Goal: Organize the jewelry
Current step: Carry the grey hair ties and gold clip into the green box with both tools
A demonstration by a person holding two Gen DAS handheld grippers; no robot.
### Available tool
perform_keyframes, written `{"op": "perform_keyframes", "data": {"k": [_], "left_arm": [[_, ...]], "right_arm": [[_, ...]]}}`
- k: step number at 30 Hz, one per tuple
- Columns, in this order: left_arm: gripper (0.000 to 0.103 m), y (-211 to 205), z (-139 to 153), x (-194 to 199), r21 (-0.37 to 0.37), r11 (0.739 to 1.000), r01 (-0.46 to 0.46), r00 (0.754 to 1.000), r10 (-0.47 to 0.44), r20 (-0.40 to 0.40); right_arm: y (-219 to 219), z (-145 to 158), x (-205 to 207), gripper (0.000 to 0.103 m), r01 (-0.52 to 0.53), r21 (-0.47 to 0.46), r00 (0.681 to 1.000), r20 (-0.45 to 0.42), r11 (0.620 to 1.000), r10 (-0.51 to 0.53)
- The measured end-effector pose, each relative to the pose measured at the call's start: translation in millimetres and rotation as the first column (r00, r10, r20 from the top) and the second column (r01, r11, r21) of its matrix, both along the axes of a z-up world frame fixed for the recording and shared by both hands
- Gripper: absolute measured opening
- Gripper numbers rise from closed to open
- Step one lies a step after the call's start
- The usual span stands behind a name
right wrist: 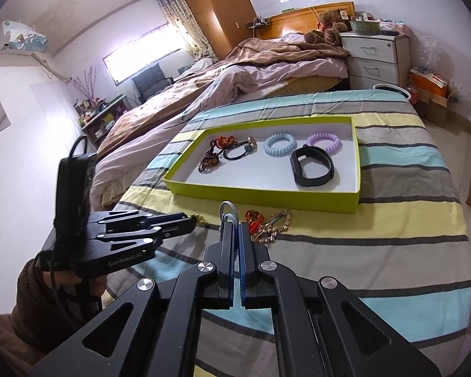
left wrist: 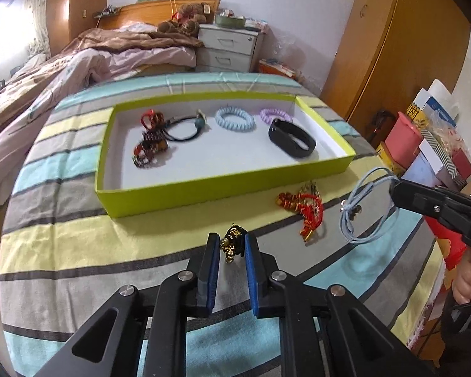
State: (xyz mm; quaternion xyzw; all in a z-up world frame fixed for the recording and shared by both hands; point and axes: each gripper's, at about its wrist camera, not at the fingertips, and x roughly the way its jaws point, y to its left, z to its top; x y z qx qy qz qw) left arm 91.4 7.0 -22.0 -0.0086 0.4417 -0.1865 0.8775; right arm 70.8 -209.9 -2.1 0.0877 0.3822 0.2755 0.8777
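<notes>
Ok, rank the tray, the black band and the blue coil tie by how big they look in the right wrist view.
1. Tray, by far the largest.
2. Black band.
3. Blue coil tie, though it lies farther back, so the gap with the band is unsure.

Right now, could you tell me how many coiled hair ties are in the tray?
2: a blue tie mid-tray and a purple tie just right of it, both by the far wall.

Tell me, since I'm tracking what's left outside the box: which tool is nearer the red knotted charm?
Right. The right tool, shut on the grey cord loop, is just beside the red knotted charm; the left tool sits farther off.
</notes>
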Motion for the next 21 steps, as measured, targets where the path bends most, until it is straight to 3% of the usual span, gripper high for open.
{"op": "perform_keyframes", "data": {"k": [10, 21], "left_arm": [[0.016, 20, 27, 9, -0.011, 0.999, -0.051, 0.997, 0.051, 0.057], [0.016, 36, 31, 43, -0.019, 0.995, -0.097, 0.994, 0.098, 0.056]], "right_arm": [[3, 17, 23, 0.002, 0.012, -0.009, 0.999, 0.039, 1.000, -0.012], [26, 17, 78, 0.002, 0.017, -0.058, 0.999, 0.031, 0.998, -0.015]]}}
